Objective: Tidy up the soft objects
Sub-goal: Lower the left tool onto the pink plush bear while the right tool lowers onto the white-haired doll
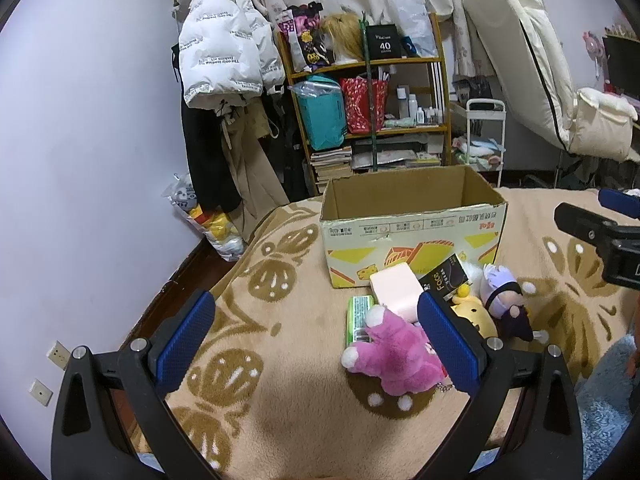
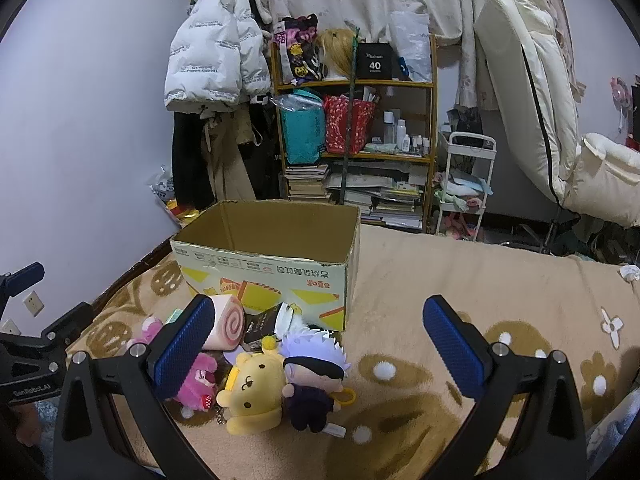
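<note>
An open cardboard box (image 1: 412, 224) (image 2: 264, 264) stands on the beige flowered blanket. In front of it lie a pink plush bear (image 1: 394, 354) (image 2: 196, 384), a yellow plush bear (image 1: 478, 320) (image 2: 254, 392), a white-haired doll in dark clothes (image 1: 506, 300) (image 2: 316, 376), a pink swirl-roll cushion (image 1: 396, 288) (image 2: 226, 322), a black "Face" packet (image 1: 444, 280) (image 2: 260, 324) and a green packet (image 1: 358, 316). My left gripper (image 1: 316, 340) is open above the blanket, left of the pile. My right gripper (image 2: 320, 348) is open over the pile, empty.
A cluttered wooden shelf (image 1: 368, 96) (image 2: 352, 120), hanging coats (image 1: 224, 60) and a white trolley (image 2: 464, 184) stand beyond the bed. A folded mattress (image 1: 528, 60) leans at the right. The bed's edge drops off on the left (image 1: 192, 272).
</note>
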Available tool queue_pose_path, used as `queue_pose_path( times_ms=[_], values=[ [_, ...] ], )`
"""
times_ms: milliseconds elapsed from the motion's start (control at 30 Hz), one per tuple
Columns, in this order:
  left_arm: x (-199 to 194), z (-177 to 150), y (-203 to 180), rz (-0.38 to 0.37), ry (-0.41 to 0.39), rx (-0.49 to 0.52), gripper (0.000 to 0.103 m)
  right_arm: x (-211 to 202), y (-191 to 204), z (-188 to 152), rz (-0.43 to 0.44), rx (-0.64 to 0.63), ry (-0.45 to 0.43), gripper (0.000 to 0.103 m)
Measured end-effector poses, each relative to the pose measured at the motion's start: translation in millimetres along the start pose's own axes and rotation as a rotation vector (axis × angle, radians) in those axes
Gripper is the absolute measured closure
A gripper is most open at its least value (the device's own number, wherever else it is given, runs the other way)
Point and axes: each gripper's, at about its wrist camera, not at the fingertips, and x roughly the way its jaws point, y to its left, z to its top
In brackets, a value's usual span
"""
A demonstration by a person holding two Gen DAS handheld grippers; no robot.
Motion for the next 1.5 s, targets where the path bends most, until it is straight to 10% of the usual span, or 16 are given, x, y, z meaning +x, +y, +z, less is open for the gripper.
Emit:
queue_pose_path(
  times_ms=[833, 1500],
  values=[
    [82.0, 20.3, -7.0, -0.115, 0.231, -0.163, 0.003, 68.7, -20.2, 7.1, -0.029, 0.039, 0.235, 0.0],
    [110.8, -17.7, -51.5, -0.209, 0.44, -0.042, 0.003, 111.9, -28.8, -19.3, -0.016, 0.096, 0.427, 0.0]
  ],
)
